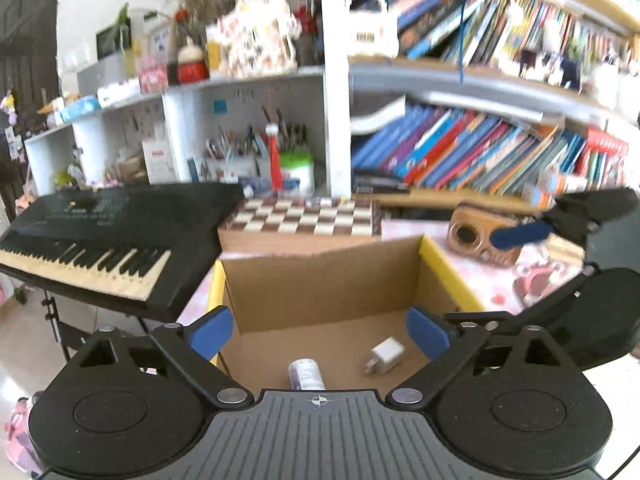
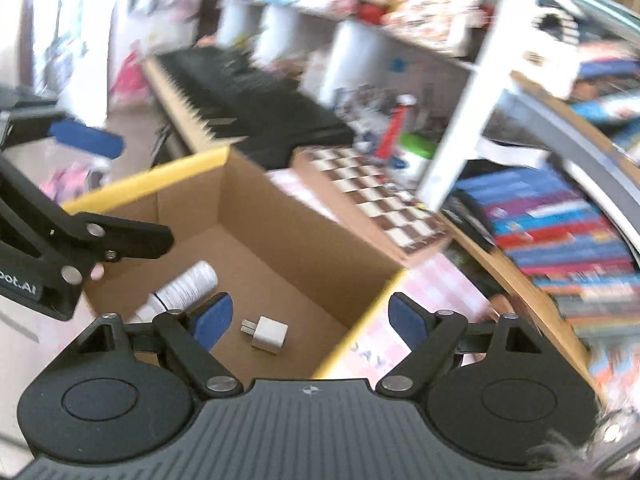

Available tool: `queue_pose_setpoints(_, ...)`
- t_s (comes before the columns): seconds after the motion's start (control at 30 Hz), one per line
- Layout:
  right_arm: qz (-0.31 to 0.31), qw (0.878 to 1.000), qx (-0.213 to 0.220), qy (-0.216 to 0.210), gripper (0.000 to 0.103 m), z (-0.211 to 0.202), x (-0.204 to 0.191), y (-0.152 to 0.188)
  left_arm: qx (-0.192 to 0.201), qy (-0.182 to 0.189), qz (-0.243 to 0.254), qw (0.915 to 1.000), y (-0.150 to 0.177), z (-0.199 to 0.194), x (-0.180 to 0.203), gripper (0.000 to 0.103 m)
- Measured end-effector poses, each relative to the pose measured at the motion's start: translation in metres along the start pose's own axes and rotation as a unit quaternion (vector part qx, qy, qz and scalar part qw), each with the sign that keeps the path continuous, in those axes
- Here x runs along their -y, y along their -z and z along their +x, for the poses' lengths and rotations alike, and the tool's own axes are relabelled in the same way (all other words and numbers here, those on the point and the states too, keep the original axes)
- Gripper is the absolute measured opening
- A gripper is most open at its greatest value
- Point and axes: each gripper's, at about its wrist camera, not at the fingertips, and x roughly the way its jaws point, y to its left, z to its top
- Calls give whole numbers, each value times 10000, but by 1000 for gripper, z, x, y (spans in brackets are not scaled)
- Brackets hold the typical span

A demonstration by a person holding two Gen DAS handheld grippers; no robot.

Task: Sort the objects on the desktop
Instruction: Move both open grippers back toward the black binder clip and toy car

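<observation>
**Both grippers empty over a box that held two small things**

Blue pads [image 1: 212,332] of the left gripper [image 1: 320,332] stood wide apart nearest the lens, with nothing between them, hanging above the open cardboard box [image 1: 320,276]. Down on the box floor lay a white bottle [image 1: 306,374] on its side and, just beside it but apart, a white charger plug [image 1: 386,356] with its prongs pointing away from the bottle. From the other side, the right gripper [image 2: 310,316] was also spread wide and carrying nothing, above the box's near yellow-edged corner.

Judging by looks, that charger plug was light, hard and smooth-sided, so a pinch across its flat faces would have served better than one on the prongs. The bottle looked light and rigid too, but round and likely to roll; a grip across the middle of its body, square to its length, seemed safest.

Beyond the box sat a chessboard [image 1: 304,216], a keyboard [image 1: 104,240] to its left, and a small wooden radio [image 1: 480,236] on the pink tablecloth [image 1: 472,280], well apart from the box.
</observation>
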Motion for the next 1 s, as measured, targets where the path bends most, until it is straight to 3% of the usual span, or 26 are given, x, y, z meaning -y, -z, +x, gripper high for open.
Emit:
queue_pose_setpoints(0.13, 615, 9966, 242, 490, 88, -40, -8, 19, 255, 47, -96, 9996, 6, -27, -1, 98)
queue_pose_setpoints(0.4, 1467, 9826, 385, 1073, 88, -95, -39, 58, 475, 228, -224, 9984, 32, -81, -9, 98)
queue_pose_setpoints(0.7, 2386, 9527, 424, 1833, 89, -146, -94, 103, 564, 260, -221, 9978, 75, -125, -11, 99)
queue_pose_setpoints(1.0, 2833, 9282, 197, 2405, 89, -175, -135, 145, 341, 243, -311, 9986, 116, -143, -13, 99)
